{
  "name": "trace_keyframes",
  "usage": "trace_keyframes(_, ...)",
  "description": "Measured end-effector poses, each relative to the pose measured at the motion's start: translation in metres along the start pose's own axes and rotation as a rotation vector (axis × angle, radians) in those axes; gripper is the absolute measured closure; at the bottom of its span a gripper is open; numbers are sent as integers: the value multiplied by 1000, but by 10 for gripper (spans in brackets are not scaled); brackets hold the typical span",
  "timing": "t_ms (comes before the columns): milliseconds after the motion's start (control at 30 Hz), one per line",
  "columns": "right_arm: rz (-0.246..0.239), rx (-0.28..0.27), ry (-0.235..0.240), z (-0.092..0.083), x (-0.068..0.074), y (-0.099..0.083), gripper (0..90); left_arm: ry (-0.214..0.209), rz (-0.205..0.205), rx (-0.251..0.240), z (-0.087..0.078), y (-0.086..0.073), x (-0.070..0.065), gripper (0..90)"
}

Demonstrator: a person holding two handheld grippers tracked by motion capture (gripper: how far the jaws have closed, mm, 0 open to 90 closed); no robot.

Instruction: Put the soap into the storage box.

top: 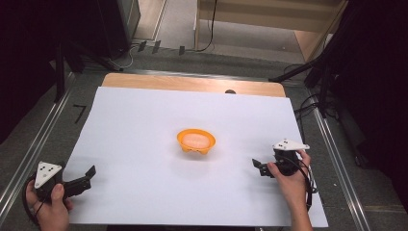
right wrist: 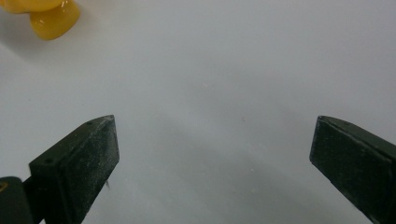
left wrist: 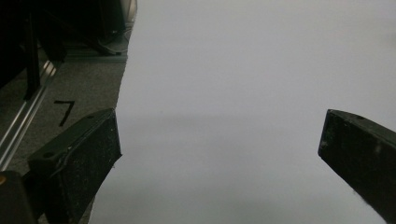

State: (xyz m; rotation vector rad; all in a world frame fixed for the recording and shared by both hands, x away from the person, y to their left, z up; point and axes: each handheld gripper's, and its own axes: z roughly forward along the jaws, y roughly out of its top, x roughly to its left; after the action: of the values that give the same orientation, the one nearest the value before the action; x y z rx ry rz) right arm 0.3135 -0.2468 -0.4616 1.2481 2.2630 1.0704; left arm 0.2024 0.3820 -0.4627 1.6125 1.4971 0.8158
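Here, the small orange plastic bowl point(top: 196, 141) sits upright near the middle of the white sheet point(top: 144, 125) that covers most of the table point(top: 192, 83), roughly halfway between the left and right edges. Its inside looks pale and glossy, and it stands on short rounded feet; one of those feet point(right wrist: 53, 21) shows yellow-orange in the upper left corner of the right gripper view. Nothing touches the bowl.

The right hand-held gripper point(top: 258, 166) rests low over the sheet toward the table's right edge, nearer the front edge than the bowl and well apart from it. Its jaws point inward, toward the middle of the table. In the right gripper view the two black jaws stand wide apart with bare white sheet between them, holding nothing. The person's right hand point(top: 288, 180) grips it from behind, with the grey three-cornered plate point(top: 290, 145) on top.

The left hand-held gripper point(top: 90, 172) lies at the front left corner of the table, just at the sheet's left edge, well apart from the bowl. Its jaws also stand wide open and empty in the left gripper view, one over the sheet's edge and one over the sheet. The left hand point(top: 50, 204) holds it, its own grey plate point(top: 46, 172) facing up.
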Motion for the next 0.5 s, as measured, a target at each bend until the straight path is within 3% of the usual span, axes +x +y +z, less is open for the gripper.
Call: trace_keyframes(500,78,-84,-41,-29,-14,-39,14,3,3,1,0,0,0,0)
